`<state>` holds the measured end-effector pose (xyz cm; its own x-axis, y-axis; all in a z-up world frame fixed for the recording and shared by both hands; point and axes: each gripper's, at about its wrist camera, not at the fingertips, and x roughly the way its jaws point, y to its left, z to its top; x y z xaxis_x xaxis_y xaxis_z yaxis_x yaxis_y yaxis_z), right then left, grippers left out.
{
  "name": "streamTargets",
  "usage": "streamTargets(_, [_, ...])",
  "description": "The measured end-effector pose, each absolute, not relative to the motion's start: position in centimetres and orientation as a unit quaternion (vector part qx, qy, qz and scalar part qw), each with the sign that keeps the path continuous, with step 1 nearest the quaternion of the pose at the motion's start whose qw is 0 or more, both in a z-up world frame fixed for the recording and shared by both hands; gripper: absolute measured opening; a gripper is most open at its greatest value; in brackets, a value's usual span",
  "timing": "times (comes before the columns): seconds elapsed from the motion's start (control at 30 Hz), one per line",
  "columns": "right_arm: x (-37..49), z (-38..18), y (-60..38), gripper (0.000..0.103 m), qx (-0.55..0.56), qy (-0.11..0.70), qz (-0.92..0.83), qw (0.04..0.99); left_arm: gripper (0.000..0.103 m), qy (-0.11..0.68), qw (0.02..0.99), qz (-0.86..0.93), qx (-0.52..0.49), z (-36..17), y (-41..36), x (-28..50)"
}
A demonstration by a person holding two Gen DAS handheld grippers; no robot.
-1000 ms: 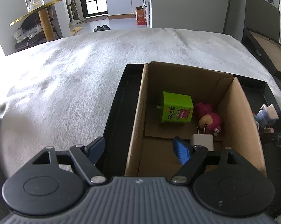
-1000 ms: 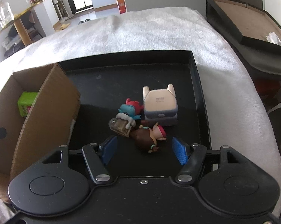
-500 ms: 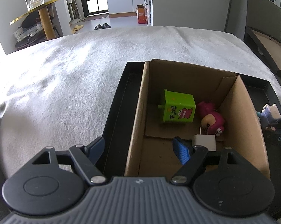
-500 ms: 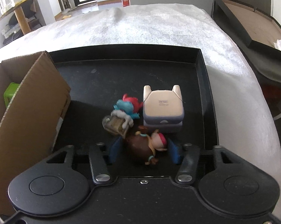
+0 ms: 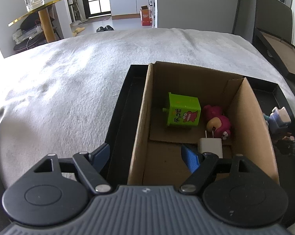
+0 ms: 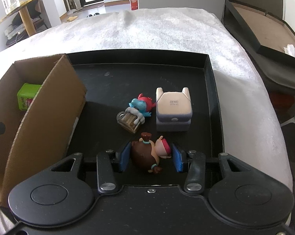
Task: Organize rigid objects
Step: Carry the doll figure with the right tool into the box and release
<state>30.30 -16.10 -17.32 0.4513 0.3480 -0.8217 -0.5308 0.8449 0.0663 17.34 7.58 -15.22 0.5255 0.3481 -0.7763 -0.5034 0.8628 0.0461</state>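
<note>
The right gripper (image 6: 150, 157) has just been closing its jaws around the brown-haired doll (image 6: 147, 154) lying on the black tray (image 6: 210, 90); the left pad touches it, though a sliver of gap shows on the right. Squeeze squarely across the body before lifting toward the cardboard box (image 6: 49, 105). The left gripper (image 5: 145, 154) hovers with jaws wide apart and empty, straddling the box wall.
</note>
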Motion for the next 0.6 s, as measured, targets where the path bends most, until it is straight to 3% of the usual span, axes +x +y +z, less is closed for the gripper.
streamTargets(0.6, [28.1,-13.0,-15.3,0.044,-0.1,0.427,0.266,0.858,0.079,0.418,0.874,0.224,-0.103,-15.2,7.4,16.2])
